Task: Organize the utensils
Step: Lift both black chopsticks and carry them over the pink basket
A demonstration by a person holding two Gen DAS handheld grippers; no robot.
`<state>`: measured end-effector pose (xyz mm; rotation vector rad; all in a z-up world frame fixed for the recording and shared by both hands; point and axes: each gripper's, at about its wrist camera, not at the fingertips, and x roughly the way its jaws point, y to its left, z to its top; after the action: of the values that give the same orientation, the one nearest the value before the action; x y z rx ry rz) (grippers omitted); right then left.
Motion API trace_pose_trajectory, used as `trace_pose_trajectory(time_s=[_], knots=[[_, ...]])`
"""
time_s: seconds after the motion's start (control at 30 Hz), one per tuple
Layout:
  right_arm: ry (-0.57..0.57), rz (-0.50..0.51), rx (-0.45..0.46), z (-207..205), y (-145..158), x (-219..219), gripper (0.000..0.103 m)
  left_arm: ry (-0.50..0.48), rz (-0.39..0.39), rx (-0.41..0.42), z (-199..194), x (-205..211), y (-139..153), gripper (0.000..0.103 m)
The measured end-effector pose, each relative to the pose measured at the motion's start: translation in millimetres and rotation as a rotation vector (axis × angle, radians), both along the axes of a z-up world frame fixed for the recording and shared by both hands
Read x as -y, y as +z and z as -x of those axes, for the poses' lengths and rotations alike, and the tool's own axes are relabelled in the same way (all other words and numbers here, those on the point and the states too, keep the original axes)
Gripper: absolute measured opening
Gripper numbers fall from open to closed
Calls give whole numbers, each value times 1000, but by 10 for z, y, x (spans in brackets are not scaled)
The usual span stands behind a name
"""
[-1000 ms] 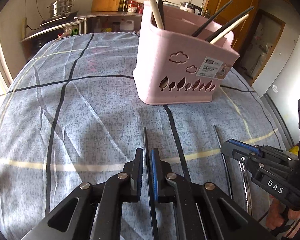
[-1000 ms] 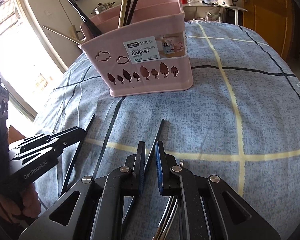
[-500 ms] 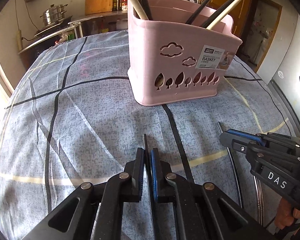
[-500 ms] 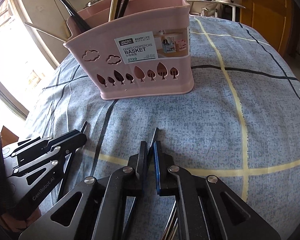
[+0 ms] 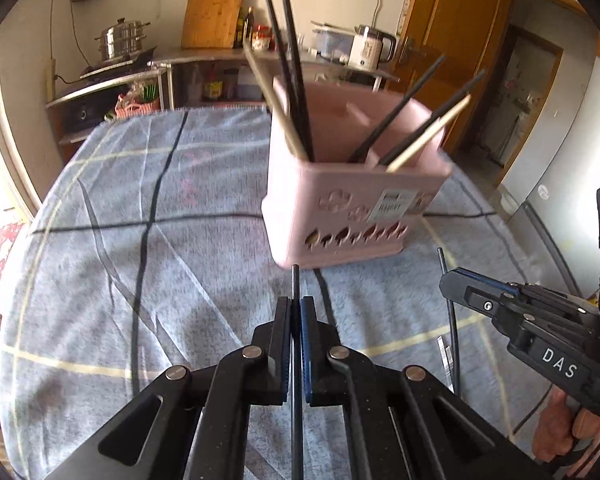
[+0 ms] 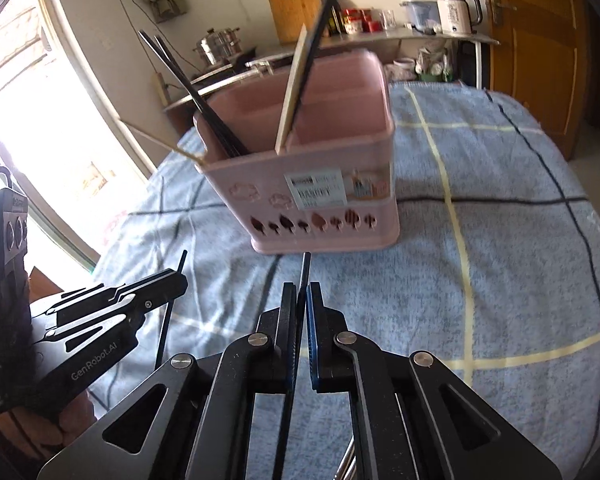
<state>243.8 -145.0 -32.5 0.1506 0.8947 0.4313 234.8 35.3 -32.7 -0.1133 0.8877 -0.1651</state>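
Observation:
A pink divided chopstick basket [image 5: 352,196] [image 6: 324,184] stands on the blue checked tablecloth and holds several black and pale chopsticks. My left gripper [image 5: 296,304] is shut on a black chopstick [image 5: 295,280] and holds it above the cloth, its tip pointing at the basket's base. My right gripper [image 6: 302,290] is shut on another black chopstick [image 6: 305,268], also raised and pointing at the basket. Each gripper shows in the other's view: the right one [image 5: 456,280] and the left one [image 6: 172,280].
The tablecloth [image 5: 140,240] covers a round table. Metal utensils [image 5: 444,354] lie on the cloth under the right gripper. A counter with a steel pot [image 5: 120,40], cutting board [image 5: 212,14] and kettle [image 5: 370,48] stands behind. A wooden door [image 6: 536,40] is at the right.
Both grippers have lifted their black chopsticks off the cloth and risen, so the basket's open top now shows. The basket looks blurred from the motion.

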Motion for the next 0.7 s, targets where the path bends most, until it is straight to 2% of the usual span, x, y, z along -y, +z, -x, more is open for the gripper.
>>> trace_pose_trajectory(time_s=[0.23,0.37,0.6,0.7], knots=[[-5,-47,114,31,515,77,4,-9,25,128,60,-52,664,4],[-13,-59,172,38,741,125,4,-14,19,177,28,-10,915,4],[-25,-62,264,37,1059,194,4,-12,21,233,-34,-3,1218,4],[-29,-60,288,67,1108,215,4,-10,25,239,-20,-12,1243,4]])
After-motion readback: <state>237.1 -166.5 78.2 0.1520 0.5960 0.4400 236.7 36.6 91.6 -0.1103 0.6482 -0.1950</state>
